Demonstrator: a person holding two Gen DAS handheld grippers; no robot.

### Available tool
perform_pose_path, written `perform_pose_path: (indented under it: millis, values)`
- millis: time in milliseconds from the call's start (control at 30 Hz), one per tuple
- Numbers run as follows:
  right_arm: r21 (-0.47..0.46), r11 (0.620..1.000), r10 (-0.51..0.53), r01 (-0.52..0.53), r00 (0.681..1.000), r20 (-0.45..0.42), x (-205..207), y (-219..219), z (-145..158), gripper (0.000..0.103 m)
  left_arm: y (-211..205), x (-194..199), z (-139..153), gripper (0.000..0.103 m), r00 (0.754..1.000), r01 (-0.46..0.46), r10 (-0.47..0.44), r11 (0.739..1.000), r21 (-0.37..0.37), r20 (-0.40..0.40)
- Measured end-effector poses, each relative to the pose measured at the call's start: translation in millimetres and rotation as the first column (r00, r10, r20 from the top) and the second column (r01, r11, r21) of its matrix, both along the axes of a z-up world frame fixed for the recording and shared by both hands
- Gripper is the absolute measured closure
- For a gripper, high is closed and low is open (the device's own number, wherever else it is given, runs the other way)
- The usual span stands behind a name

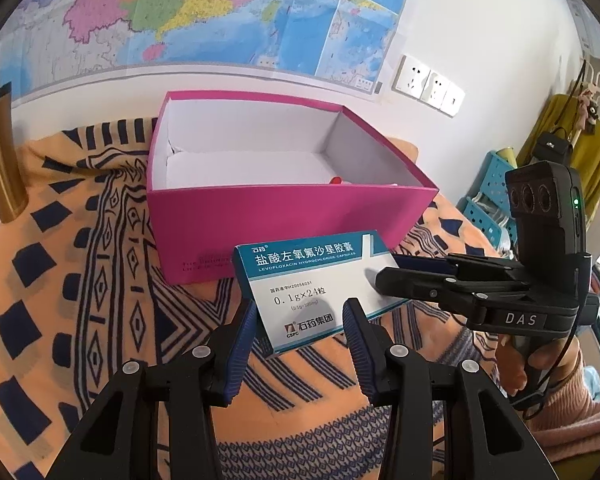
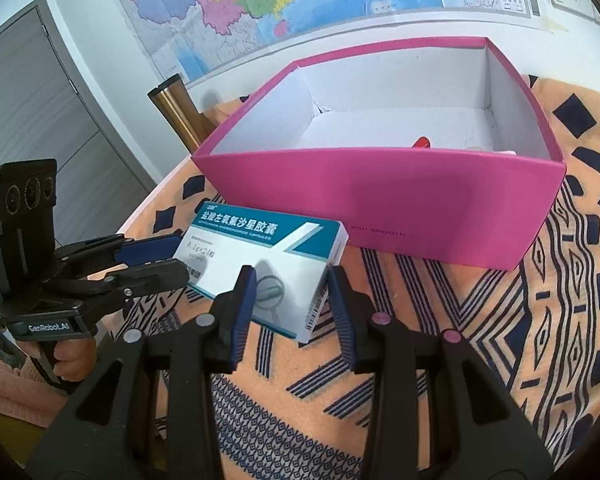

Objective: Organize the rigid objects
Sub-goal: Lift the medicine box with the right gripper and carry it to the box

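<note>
Both tools (image 1: pixel 300 328) (image 2: pixel 290 300) gripping medicine carton (image 1: pixel 312 280) (ends), pink box (image 1: pixel 284 220) behind

two close wrist views angled down, sharing pink box (image 1: pixel 292 216), medicine carton (image 2: pixel 260 256)

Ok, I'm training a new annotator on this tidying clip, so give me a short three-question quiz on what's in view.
1. True or false: the pink box has its lid on.
2. What do the left gripper and right gripper both hold in their jaws? A) medicine box B) gold flask C) wall map
3. Fill in: a small ___ item shows inside the pink box.

Key: 1 false; 2 A; 3 red.
</note>
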State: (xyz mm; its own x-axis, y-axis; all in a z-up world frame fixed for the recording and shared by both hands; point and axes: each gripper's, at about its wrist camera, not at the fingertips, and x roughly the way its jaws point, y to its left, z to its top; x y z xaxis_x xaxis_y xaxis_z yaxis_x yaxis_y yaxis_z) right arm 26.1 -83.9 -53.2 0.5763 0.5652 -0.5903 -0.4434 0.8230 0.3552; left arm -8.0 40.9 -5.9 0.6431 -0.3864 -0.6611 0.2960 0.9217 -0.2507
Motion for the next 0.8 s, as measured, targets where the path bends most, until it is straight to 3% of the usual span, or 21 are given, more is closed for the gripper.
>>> perform_pose_path:
  millis: [800]
  values:
    - [-0.012,1.000,0.004,-0.003,0.998,0.063,0,4,17,0.062,3,1,16,0.059,0.998,-0.015,0.015,1.000,0.005,0.061]
